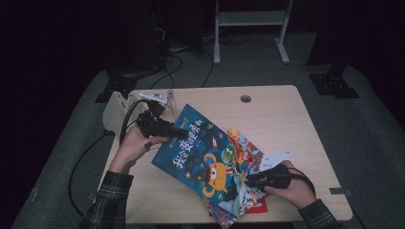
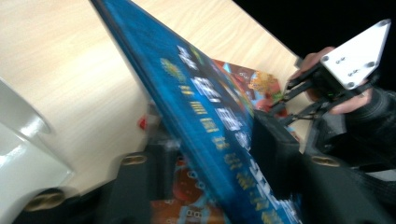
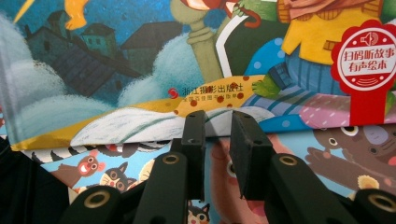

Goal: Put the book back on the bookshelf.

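Observation:
A blue picture book (image 1: 200, 152) with a yellow monster on its cover tops a fanned stack of books on the table. My left gripper (image 1: 174, 131) is shut on its far left corner, and that side is raised off the table. In the left gripper view the blue book (image 2: 205, 107) runs between the jaws of my left gripper (image 2: 212, 140). My right gripper (image 1: 250, 180) rests at the stack's near right edge. In the right gripper view my right gripper (image 3: 217, 119) has its jaws almost together, tips at the lower edge of the top cover (image 3: 140, 60), with nothing between them.
Colourful books (image 1: 243, 148) spread out under the blue one, with a red one (image 1: 260, 207) at the table's front edge. A white stand (image 1: 114, 112) sits at the table's back left corner. The wooden table (image 1: 282, 119) has a cable hole (image 1: 245, 98).

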`<state>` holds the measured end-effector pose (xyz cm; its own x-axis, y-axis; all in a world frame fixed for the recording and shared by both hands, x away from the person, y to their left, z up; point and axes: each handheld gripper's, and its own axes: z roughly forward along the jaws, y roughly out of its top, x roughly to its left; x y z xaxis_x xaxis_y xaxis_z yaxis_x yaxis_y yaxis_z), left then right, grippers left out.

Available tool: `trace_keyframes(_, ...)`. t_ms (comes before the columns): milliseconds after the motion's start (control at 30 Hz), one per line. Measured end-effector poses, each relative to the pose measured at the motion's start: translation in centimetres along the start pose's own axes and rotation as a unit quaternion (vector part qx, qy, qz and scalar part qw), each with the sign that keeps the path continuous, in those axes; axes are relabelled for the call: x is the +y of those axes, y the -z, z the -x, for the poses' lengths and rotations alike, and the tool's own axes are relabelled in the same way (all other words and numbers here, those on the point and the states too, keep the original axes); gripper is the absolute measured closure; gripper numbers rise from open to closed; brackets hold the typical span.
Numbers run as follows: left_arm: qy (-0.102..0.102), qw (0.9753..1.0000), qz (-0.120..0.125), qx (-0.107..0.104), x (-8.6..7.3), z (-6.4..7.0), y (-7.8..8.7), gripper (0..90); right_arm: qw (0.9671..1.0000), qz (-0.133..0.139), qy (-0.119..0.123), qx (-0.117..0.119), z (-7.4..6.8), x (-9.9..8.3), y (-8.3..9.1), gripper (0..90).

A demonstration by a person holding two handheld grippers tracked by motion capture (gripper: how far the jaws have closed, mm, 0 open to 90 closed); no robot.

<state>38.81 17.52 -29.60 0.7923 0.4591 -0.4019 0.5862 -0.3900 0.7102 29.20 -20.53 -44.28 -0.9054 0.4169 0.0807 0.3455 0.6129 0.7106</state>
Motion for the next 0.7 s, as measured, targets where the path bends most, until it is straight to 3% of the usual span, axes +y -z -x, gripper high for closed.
trace_keyframes(100,-0.011,0.9998,-0.012,0.013,0.7,0.5,-0.1,60.8,1.0,0.001,0.0,0.001,-0.1,0.1,-0.1,73.2)
trace_keyframes(200,-0.016,0.9997,-0.017,0.012,1.4,0.6,-0.2,61.3,1.0,0.001,0.001,-0.002,-0.4,0.2,-0.2,72.7)
trace_keyframes(700,-0.017,0.9977,-0.061,0.023,5.6,1.6,-0.3,68.0,0.9998,0.012,0.011,-0.013,-1.5,1.0,-1.4,74.0)
